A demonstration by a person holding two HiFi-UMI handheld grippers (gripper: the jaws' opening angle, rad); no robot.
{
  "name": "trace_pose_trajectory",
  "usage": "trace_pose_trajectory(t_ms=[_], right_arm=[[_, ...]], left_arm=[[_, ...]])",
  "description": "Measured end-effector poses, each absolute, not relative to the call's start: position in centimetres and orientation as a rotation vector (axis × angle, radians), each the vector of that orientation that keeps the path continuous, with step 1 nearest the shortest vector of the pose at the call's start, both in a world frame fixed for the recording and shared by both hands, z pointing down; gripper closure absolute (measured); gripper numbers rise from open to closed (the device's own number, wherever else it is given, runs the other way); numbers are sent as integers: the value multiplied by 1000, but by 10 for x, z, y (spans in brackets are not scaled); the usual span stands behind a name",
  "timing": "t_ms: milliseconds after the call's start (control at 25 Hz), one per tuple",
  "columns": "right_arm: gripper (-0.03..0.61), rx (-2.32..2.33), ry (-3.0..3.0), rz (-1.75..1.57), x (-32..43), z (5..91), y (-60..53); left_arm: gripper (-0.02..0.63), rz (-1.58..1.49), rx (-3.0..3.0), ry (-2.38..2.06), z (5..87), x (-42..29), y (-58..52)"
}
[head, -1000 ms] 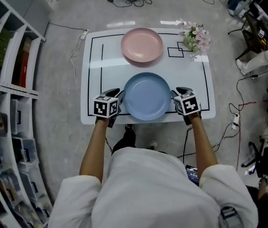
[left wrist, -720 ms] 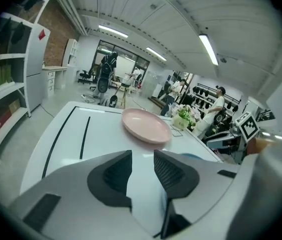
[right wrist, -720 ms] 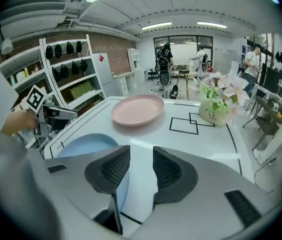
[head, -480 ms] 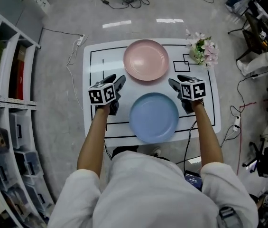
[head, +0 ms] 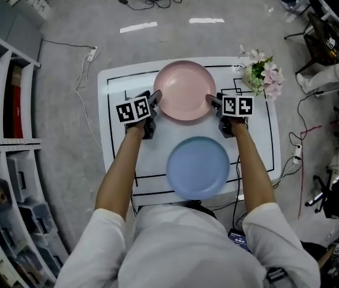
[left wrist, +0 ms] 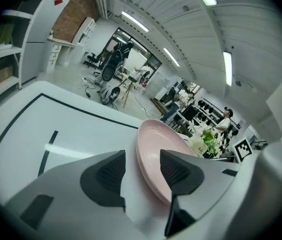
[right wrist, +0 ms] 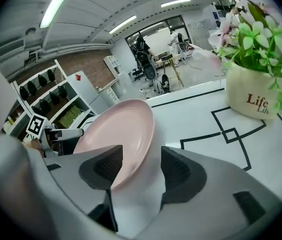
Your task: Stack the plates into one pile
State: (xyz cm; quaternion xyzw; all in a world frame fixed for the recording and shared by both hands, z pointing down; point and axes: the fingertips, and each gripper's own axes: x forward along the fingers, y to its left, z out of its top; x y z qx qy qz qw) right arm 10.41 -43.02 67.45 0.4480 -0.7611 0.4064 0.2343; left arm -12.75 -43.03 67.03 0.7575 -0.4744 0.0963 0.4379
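A pink plate [head: 185, 90] lies at the far middle of the white table [head: 116, 161]. A blue plate [head: 198, 167] lies flat nearer me, close to the front edge, with nothing touching it. My left gripper [head: 154, 101] is at the pink plate's left rim and my right gripper [head: 212, 101] at its right rim. In the left gripper view the pink plate [left wrist: 148, 141] has its rim between the opening jaws of the left gripper [left wrist: 141, 156]. The right gripper [right wrist: 141, 154] is opening too, the pink plate's [right wrist: 116, 129] rim between its jaws. Neither pair of pads presses on it.
A white pot of pink flowers [head: 264, 74] stands at the table's far right corner, close to my right gripper; in the right gripper view the pot [right wrist: 253, 96] is just right of the jaws. Black lines mark the tabletop. Shelving [head: 1, 131] runs along the left.
Both grippers left the blue plate's sides and moved forward to the pink plate's rims, their jaws widening. The blue plate now lies alone nearer me.
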Motion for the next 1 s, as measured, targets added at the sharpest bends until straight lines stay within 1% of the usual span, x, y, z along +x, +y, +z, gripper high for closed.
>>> trace_pose_trajectory(t_ms=[160,280,360,400,520,680,880,1000], right_arm=[[358,1219,-2086,1082,97,681,-430],[402,1206,-2083,1058,95,681,-424],[445,1210,-2054,1033,98,682,-420],[449,1207,-2050,1029,98,680,-417],[451,1206,-2082,1015,100,660,-404],[443,1215,-2118,919,106,625,-374],[420,1157,-2107,822,120,600,-308],[419,1137,-2110,840,129,591,-263]], left_arm=[[415,353,1918,-1161,675,-119,-435],[484,402,1891,-1180,681,-114,-427],[508,428,1863,-1213,683,-114,-422],[532,441,1853,-1225,683,-116,-419],[537,424,1870,-1231,669,-116,-405],[540,382,1918,-1236,637,-108,-380],[538,414,1997,-1217,599,-91,-326],[531,423,2025,-1191,585,-81,-281]])
